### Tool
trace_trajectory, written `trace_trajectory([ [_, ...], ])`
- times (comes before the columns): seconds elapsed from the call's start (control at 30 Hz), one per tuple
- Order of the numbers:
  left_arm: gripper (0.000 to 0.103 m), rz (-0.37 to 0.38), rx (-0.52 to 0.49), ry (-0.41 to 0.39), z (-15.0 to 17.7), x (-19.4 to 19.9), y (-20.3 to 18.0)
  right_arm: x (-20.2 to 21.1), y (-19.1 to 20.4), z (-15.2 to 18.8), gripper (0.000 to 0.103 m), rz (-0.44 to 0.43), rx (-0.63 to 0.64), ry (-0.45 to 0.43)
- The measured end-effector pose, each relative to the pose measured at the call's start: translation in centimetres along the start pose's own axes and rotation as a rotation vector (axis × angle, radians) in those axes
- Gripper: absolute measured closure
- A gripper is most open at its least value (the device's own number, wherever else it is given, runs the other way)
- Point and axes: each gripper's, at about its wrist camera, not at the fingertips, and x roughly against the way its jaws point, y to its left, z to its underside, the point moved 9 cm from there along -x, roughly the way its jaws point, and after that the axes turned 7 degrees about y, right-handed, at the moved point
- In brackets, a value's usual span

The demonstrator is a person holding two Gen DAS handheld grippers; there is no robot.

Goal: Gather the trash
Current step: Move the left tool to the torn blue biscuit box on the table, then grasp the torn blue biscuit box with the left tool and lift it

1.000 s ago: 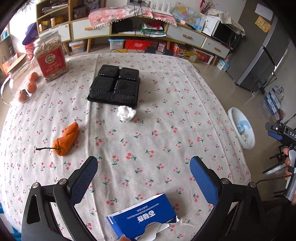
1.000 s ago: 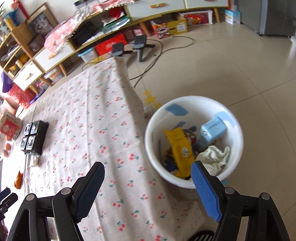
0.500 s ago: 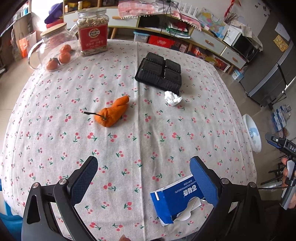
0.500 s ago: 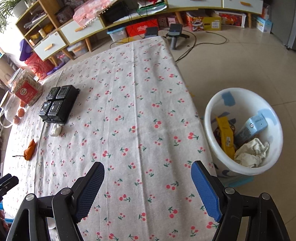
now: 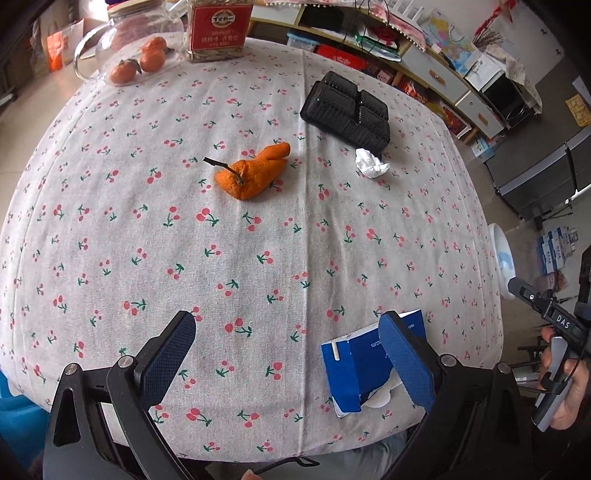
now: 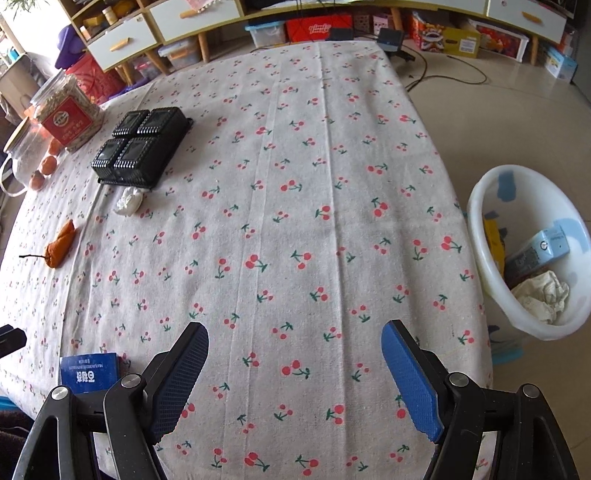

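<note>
A white bin [image 6: 495,236] stands on the floor just beside the bench's [image 6: 295,221] right edge. In it lie a yellow wrapper [image 6: 494,243], a pale blue carton [image 6: 543,249] and a crumpled cream cloth or paper [image 6: 541,295]; what lies deeper is hidden. At the far left of the bench a clear glass jar [image 5: 125,48] holds small oranges [image 5: 149,59], and a red-labelled jar [image 5: 218,27] next to it is packed with pale seeds or nuts. A black four-cell plastic tray [image 5: 349,110] sits shut, so its contents cannot be told. A blue tissue box [image 5: 364,363] lies at the near edge with a white tissue poking out.

The trash left on the cherry-print cloth: an orange peel with a stem [image 5: 253,173] near the middle, and a crumpled white tissue [image 5: 369,164] just beside the tray's near corner.

The left gripper [image 5: 288,354] hangs over the near edge with its jaws wide apart and nothing between them, its right finger in front of the tissue box. The right gripper [image 6: 295,369] is likewise spread wide and empty above bare cloth.

Against a second ago, the right gripper's view has swung from above the bin to over the bench, with the bin now off to the right. The left view has shifted left along the bench, bringing the peel towards centre and the jars into the top.
</note>
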Motion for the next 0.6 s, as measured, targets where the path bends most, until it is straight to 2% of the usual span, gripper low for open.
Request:
trace_trajectory([
  [0.1,0.006,0.032,-0.039,0.028,0.4,-0.6,-1.7,-0.2,0.2,0.1,0.021,0.004,0.013,0.004],
  [0.27,0.006,0.036,-0.326,0.090,2.3,-2.4,-7.0,-0.2,0.0,0.3,0.021,0.002,0.005,0.009],
  [0.37,0.006,-0.016,-0.480,0.107,3.5,-3.5,-9.2,-0.1,-0.3,0.4,0.021,0.002,-0.002,0.008],
  [0.43,0.006,-0.053,-0.546,0.128,4.0,-4.5,-9.9,0.0,-0.6,0.4,0.021,0.001,-0.010,0.007],
  [0.5,0.006,-0.100,-0.583,0.152,4.1,-5.7,-9.6,0.0,-0.9,0.5,0.021,0.002,-0.017,0.009],
  [0.57,0.012,-0.141,-0.593,0.173,4.1,-6.6,-9.2,0.0,-1.1,0.5,0.021,0.002,-0.024,0.010],
  [0.6,0.018,-0.150,-0.591,0.186,4.0,-7.0,-9.0,0.0,-1.2,0.6,0.021,0.002,-0.027,0.011],
])
